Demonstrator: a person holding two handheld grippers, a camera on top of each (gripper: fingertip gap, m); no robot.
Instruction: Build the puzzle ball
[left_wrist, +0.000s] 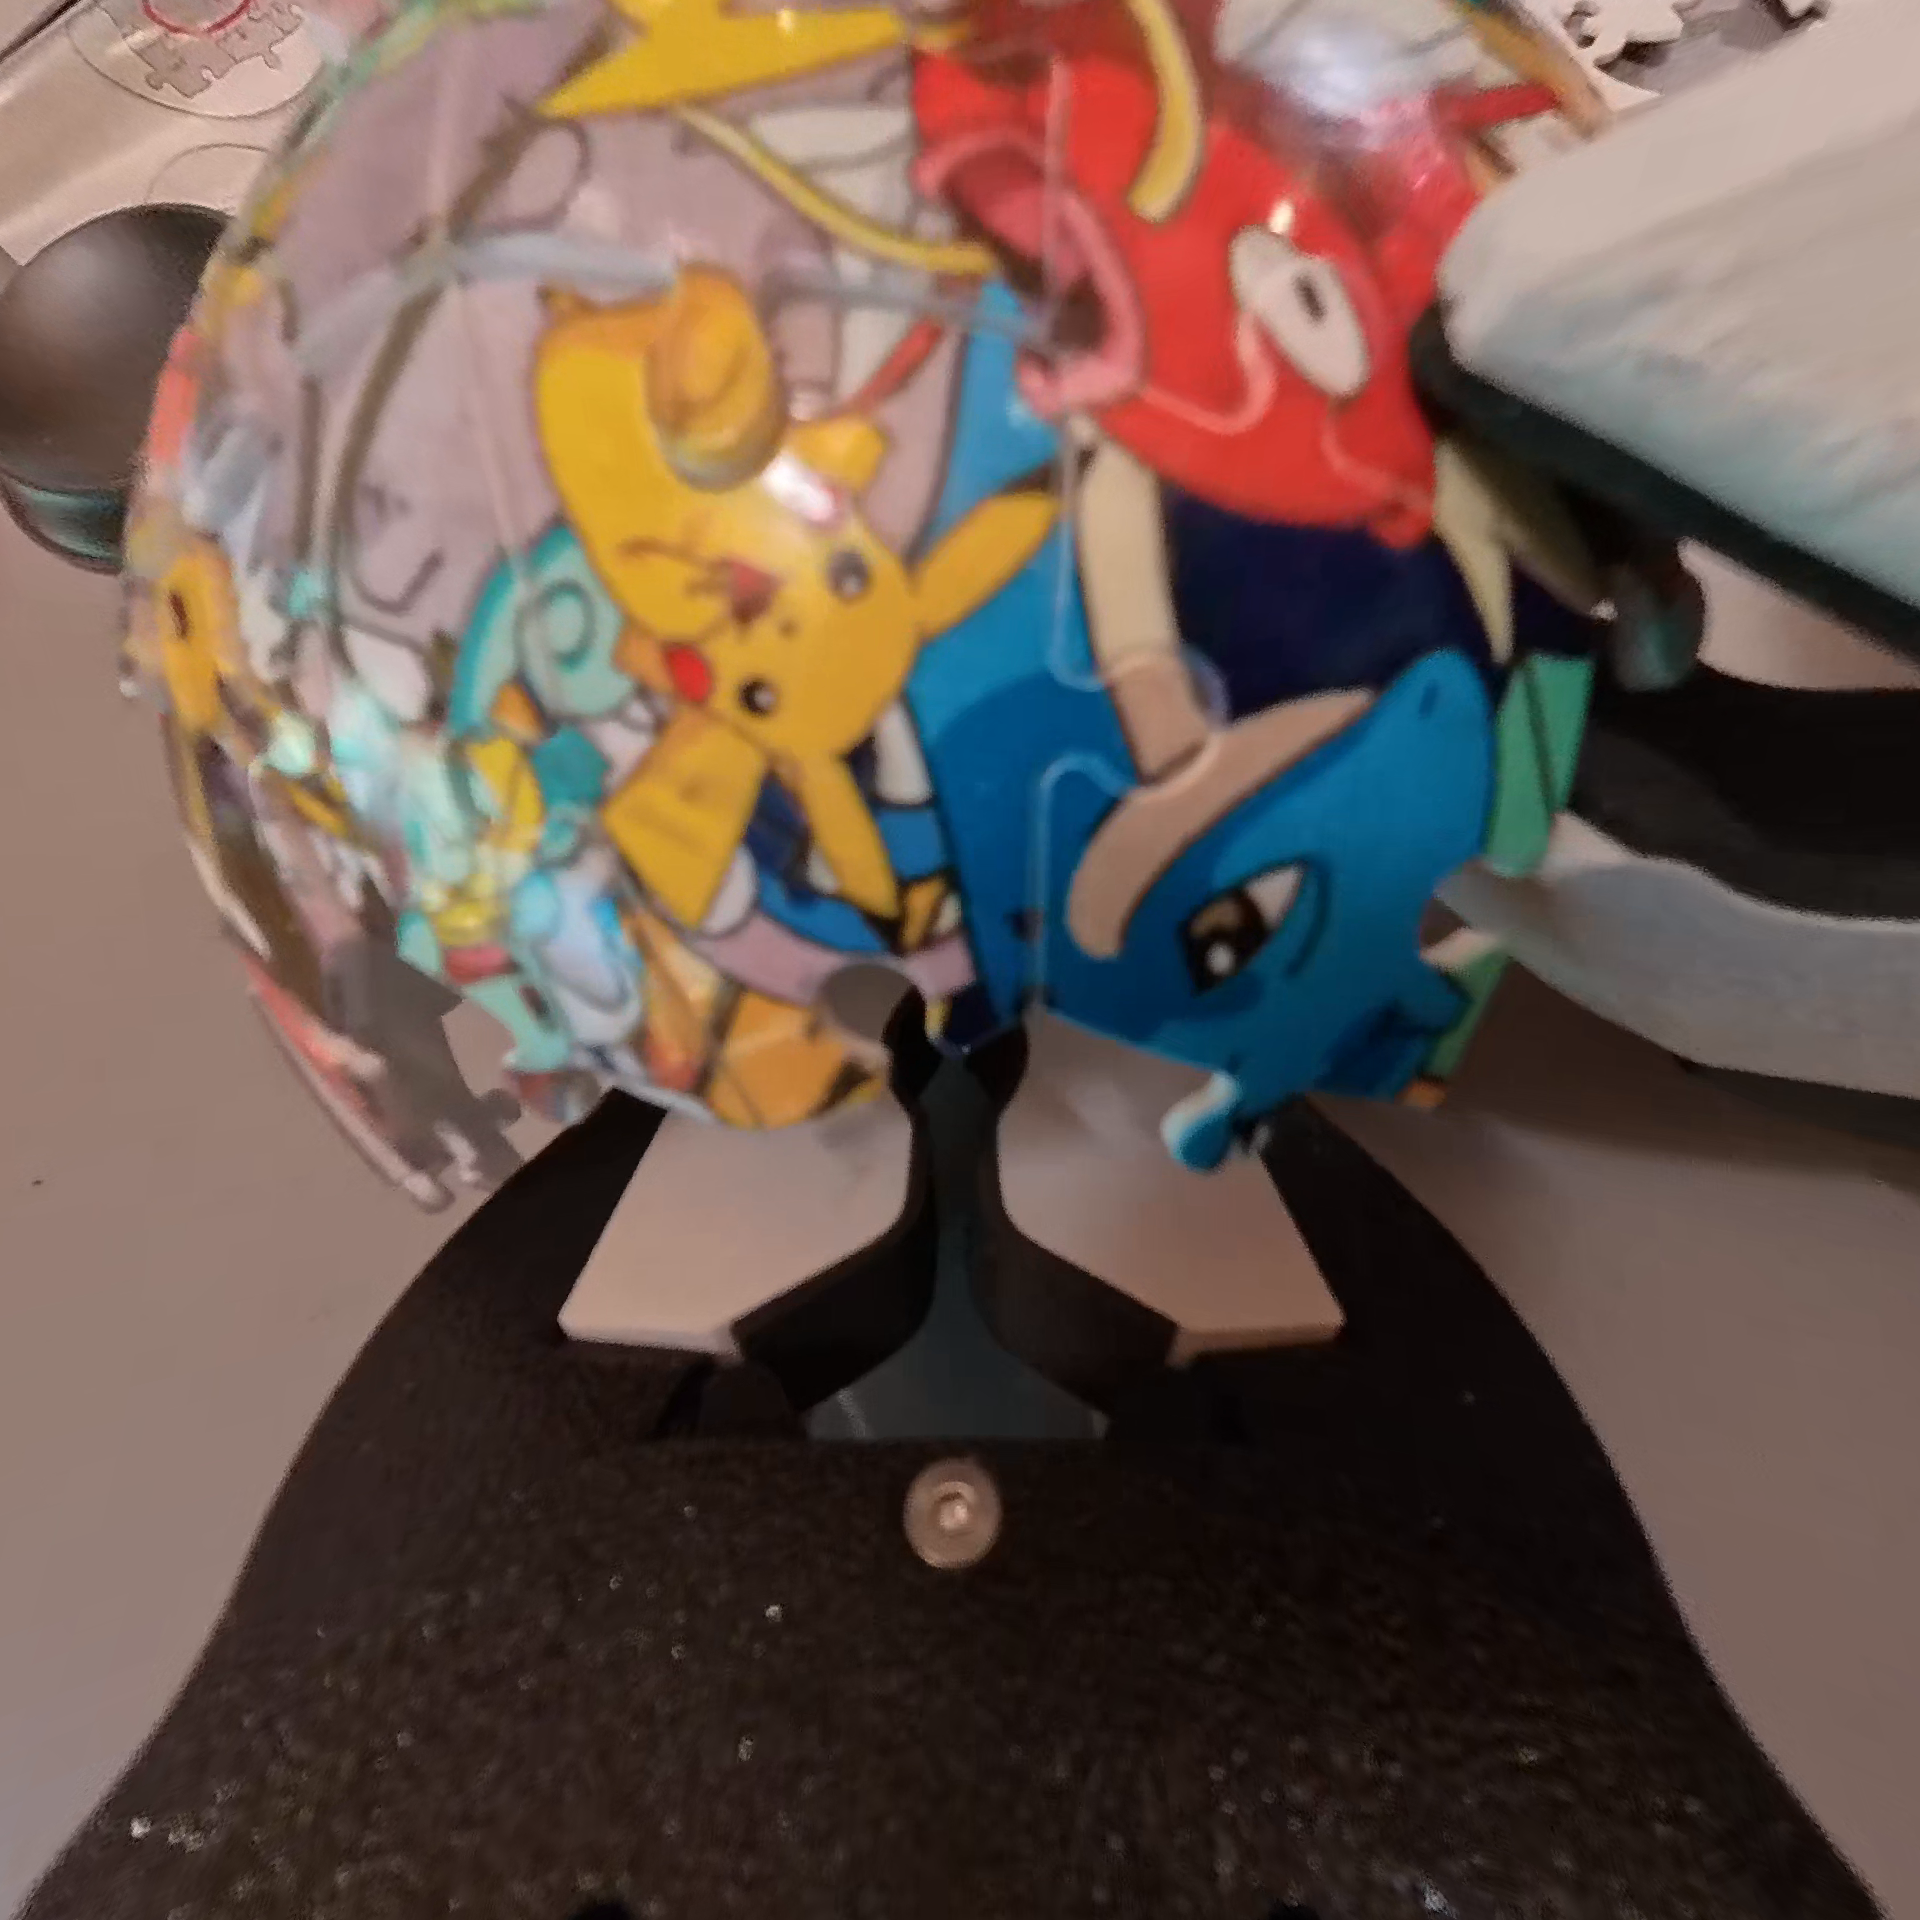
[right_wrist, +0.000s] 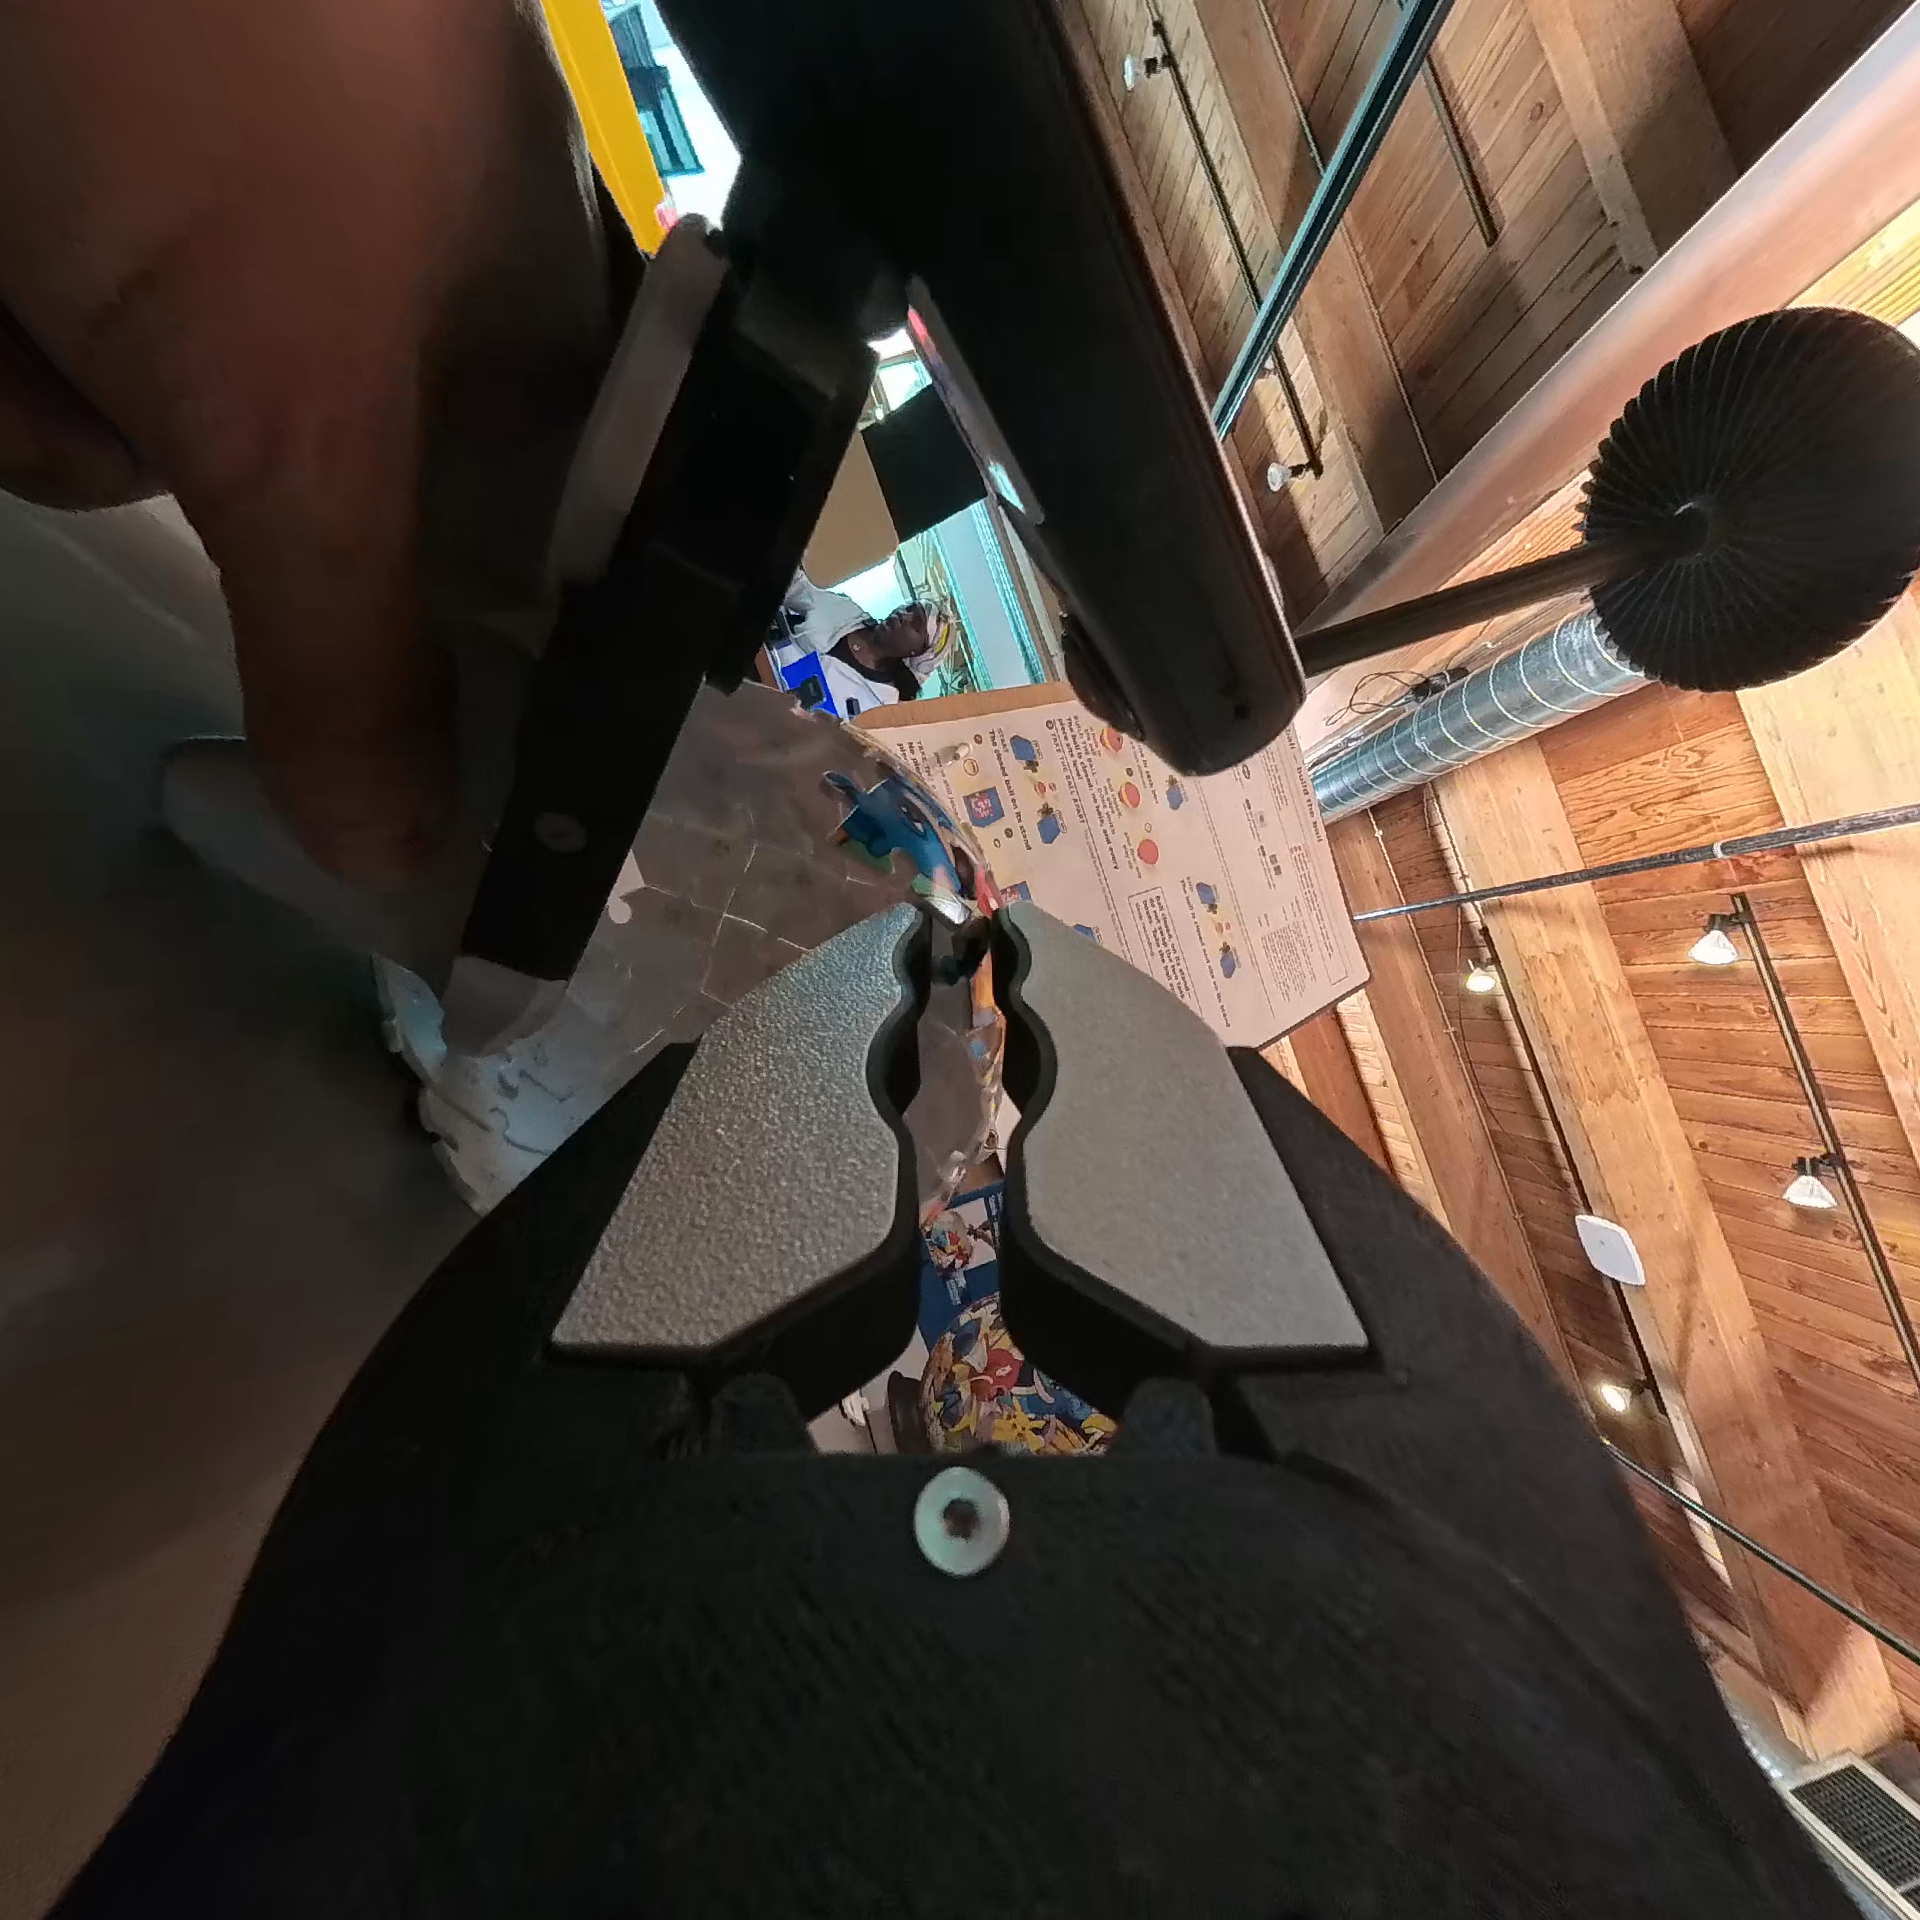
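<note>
Puzzle ball, part-built, held between both of your grippers above the table.

Table: beige, beneath the ball. Puzzle ball: colourful cartoon shell with a jagged unfinished edge, filling your left wrist view. Instruction sheet: behind the ball in your right wrist view. Left gripper: clenched on the ball's lower rim. Right gripper: tips pinched on the ball's edge.
</note>
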